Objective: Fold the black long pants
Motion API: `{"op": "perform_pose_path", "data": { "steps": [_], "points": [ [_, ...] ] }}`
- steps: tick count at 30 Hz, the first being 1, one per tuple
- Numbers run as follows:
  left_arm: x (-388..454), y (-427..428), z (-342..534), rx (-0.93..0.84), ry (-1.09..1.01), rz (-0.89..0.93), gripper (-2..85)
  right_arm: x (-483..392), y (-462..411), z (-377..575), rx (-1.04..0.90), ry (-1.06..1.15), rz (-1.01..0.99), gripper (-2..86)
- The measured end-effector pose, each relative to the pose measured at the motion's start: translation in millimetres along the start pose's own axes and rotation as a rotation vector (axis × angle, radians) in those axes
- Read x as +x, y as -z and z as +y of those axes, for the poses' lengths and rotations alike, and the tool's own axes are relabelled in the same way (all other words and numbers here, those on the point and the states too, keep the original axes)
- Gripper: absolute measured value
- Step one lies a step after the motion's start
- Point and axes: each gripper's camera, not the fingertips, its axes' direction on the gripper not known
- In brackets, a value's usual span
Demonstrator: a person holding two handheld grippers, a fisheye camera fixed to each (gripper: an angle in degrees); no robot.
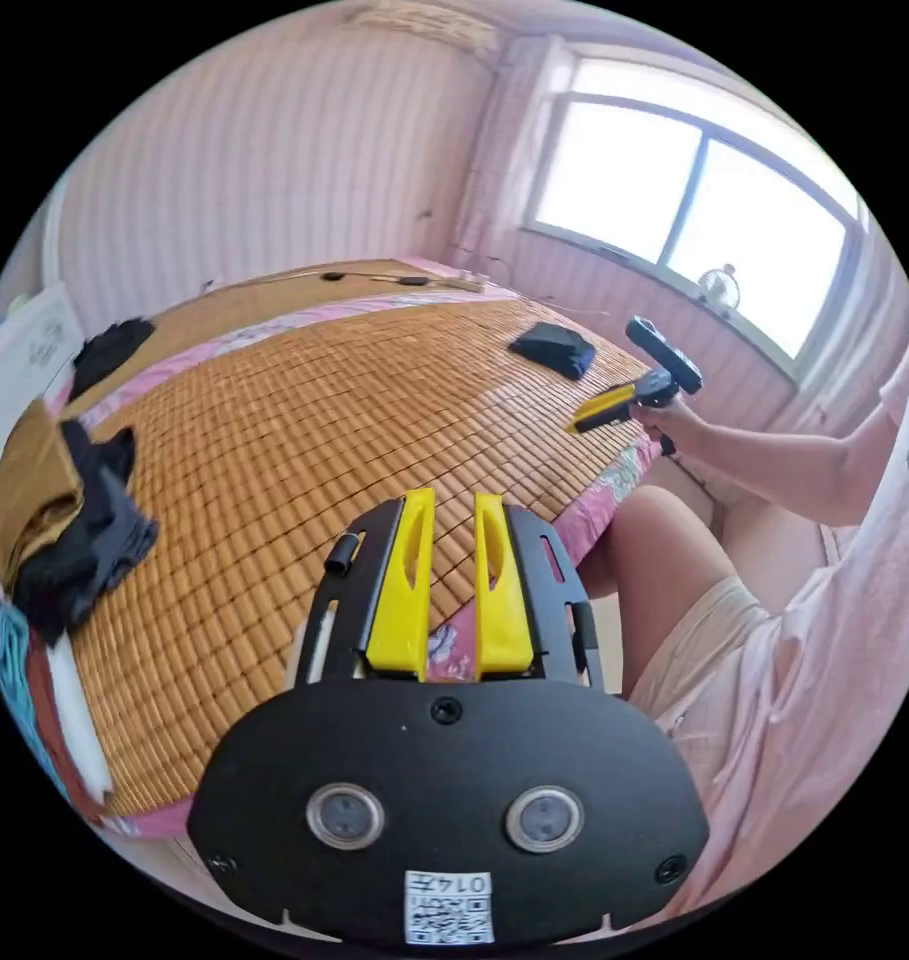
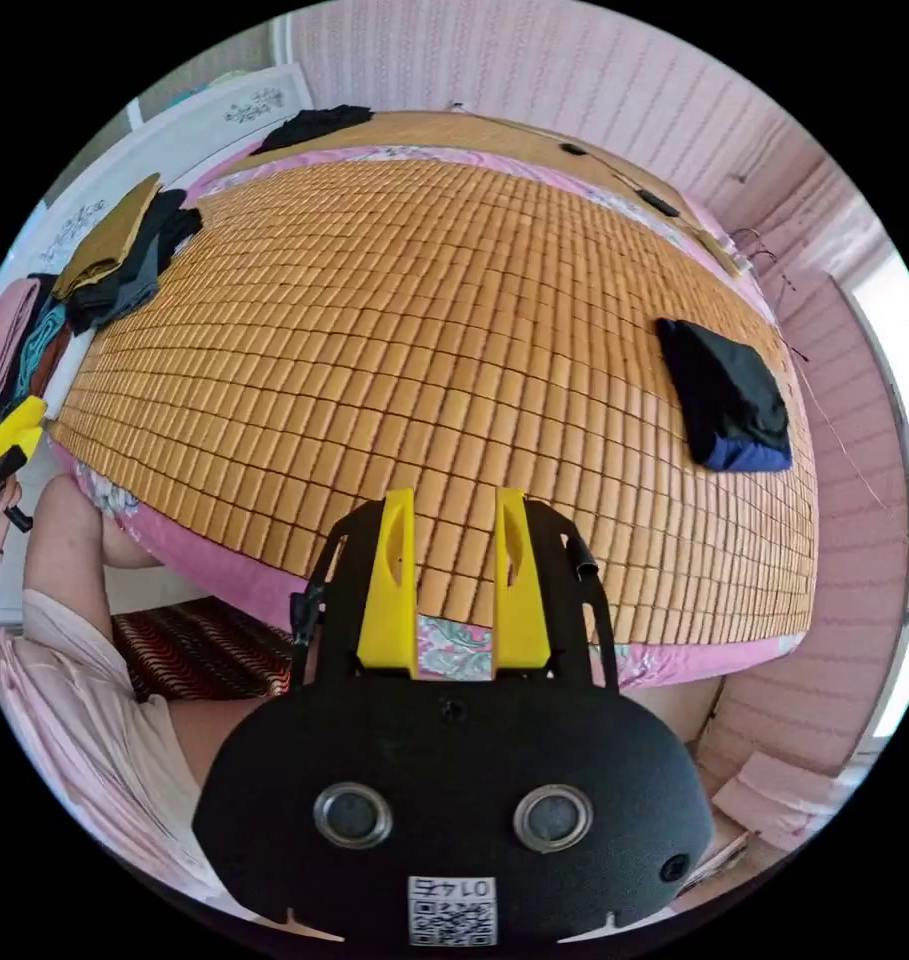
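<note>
The black long pants [image 2: 726, 392] lie folded into a compact bundle on the bamboo mat [image 2: 444, 330], toward 2 o'clock in the right gripper view, with a blue edge showing at the bundle's lower end. In the left gripper view the same bundle [image 1: 553, 348] sits at about 1 o'clock, near the mat's far edge by the window [image 1: 689, 215]. Neither gripper touches it.

The left gripper [image 1: 454, 505] hangs over the near edge of the mat, its yellow jaws parted by a narrow gap with nothing between them. The right gripper [image 2: 456, 505] hovers likewise above the mat's pink-bordered edge, jaws apart and empty. In the left gripper view the right gripper [image 1: 586, 420] also appears at 2 o'clock, held in a hand [image 1: 674, 420], its yellow jaws pointing toward the mat; from here I cannot tell their spacing.

A pile of clothes [image 2: 114, 255], tan and dark pieces, rests on the mat's corner at 10 o'clock in the right gripper view, with another dark garment [image 2: 309, 122] at 11 o'clock. The person's pink sleeve [image 1: 874, 520] fills 3 o'clock in the left gripper view.
</note>
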Motion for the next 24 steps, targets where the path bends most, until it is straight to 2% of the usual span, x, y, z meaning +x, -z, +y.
{"op": "perform_pose_path", "data": {
  "steps": [3,7,12,17,21,24],
  "points": [
    [24.0,-49.8,-56.9,-0.094,-0.148,0.144,6.6,52.6,18.9,22.5,0.149,-0.203,0.077,9.4],
    [56.9,-118.5,-136.8,-0.137,-0.340,0.188,6.4,102.7,25.7,41.8,0.315,-0.403,0.130,7.9],
    [83.5,-198.7,-222.5,-0.139,-0.431,0.197,6.7,168.8,13.4,44.4,0.413,-0.544,-0.064,10.0],
    [122.5,-269.4,-283.9,-0.042,-0.591,0.121,8.8,234.7,1.8,10.7,0.376,-0.564,-0.042,11.2],
    [163.7,-335.7,-319.0,-0.094,-0.626,0.027,10.3,277.4,-11.7,-10.9,0.264,-0.556,0.052,9.6],
    [194.8,-373.8,-330.5,-0.151,-0.647,0.000,11.5,292.6,-10.2,-12.8,0.263,-0.463,-0.019,6.6]
  ]
}}
